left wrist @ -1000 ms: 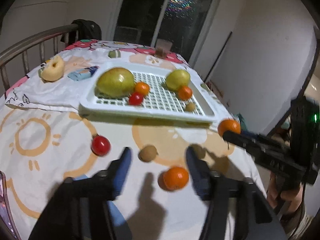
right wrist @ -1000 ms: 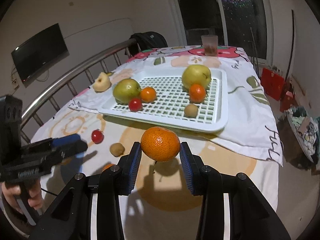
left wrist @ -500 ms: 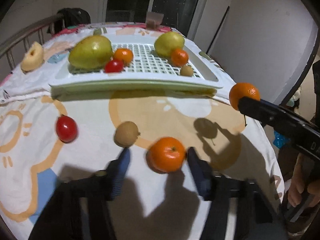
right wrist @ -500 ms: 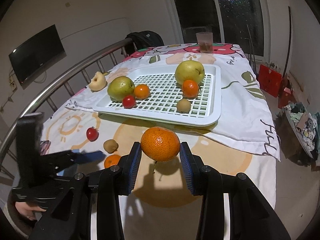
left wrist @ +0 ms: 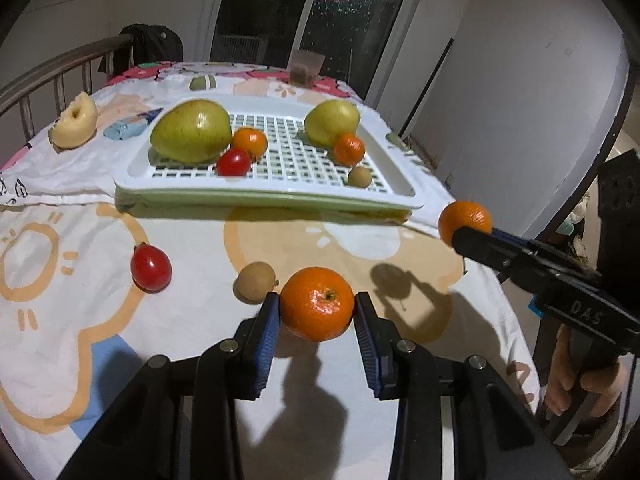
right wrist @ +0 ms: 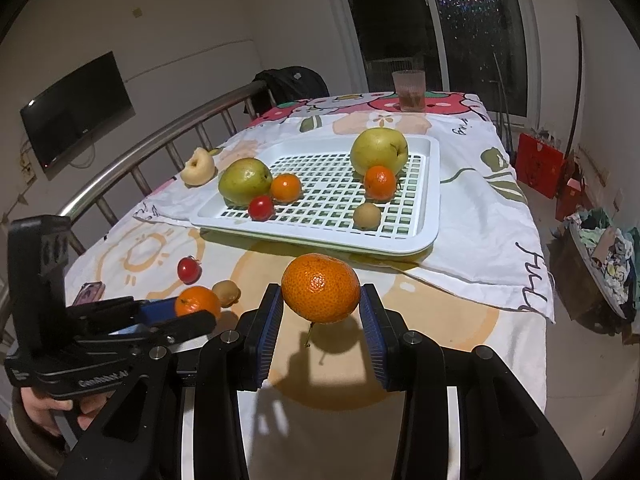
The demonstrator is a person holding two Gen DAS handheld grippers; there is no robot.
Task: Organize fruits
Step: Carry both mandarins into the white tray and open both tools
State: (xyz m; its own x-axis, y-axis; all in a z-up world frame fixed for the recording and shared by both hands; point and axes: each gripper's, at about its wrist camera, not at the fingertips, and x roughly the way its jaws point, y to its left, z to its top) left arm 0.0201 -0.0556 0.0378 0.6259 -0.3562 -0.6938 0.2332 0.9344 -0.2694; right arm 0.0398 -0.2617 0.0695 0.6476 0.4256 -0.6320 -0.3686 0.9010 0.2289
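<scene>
A white slotted tray point(left wrist: 280, 194) point(right wrist: 412, 236) holds two green pears, two small oranges, a red tomato and a brown kiwi-like fruit. My left gripper point(left wrist: 316, 310) is shut on an orange point(left wrist: 317, 304) low over the tablecloth; the orange also shows in the right wrist view point(right wrist: 197, 301). My right gripper point(right wrist: 321, 300) is shut on another orange point(right wrist: 321, 287) and holds it in the air before the tray's near edge; that orange shows in the left wrist view point(left wrist: 465, 220). A red tomato point(left wrist: 151, 267) and a brown fruit point(left wrist: 255, 282) lie loose on the cloth.
A cut apple piece point(left wrist: 75, 126) and a blue wrapper point(left wrist: 132, 128) lie left of the tray. A glass cup point(right wrist: 409, 90) stands at the far end. A metal railing point(right wrist: 160, 148) runs along the left. A phone point(right wrist: 87, 293) lies near the left edge.
My left gripper has moved forward around the loose orange and closed on it. My right gripper has kept hold of its orange.
</scene>
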